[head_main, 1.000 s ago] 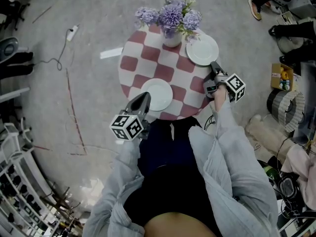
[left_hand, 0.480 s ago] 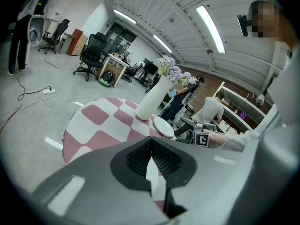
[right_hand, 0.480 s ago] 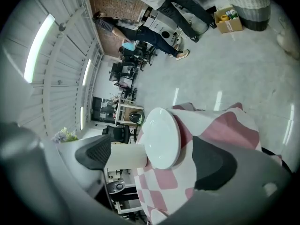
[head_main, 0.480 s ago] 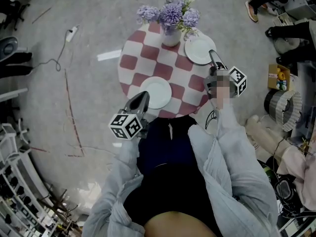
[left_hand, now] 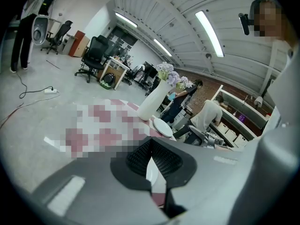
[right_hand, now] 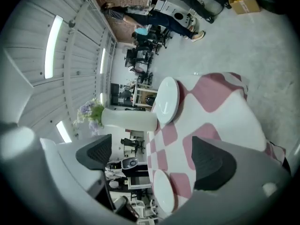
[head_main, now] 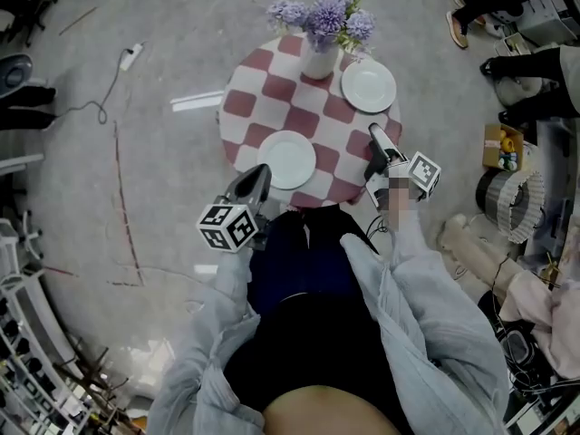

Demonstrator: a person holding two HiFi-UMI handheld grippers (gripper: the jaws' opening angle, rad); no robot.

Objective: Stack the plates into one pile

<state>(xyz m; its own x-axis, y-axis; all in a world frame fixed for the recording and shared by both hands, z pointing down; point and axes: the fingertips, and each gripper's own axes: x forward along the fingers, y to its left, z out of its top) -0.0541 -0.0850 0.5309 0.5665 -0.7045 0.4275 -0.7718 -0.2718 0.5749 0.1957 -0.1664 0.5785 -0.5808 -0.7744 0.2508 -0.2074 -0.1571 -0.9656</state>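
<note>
Left gripper at the table's near edge, jaws together, tip beside the near plate. Right gripper at the right edge, jaws just opening wide, gripping nothing. Second plate far right, beside the vase.

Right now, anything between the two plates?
Nothing visible: only bare checkered cloth between the far plate and the near plate. The vase stands off that line, beside the far plate.

Even indoor light, ceiling strip lights glaring, fisheye bending, dark vignetted corners
</note>
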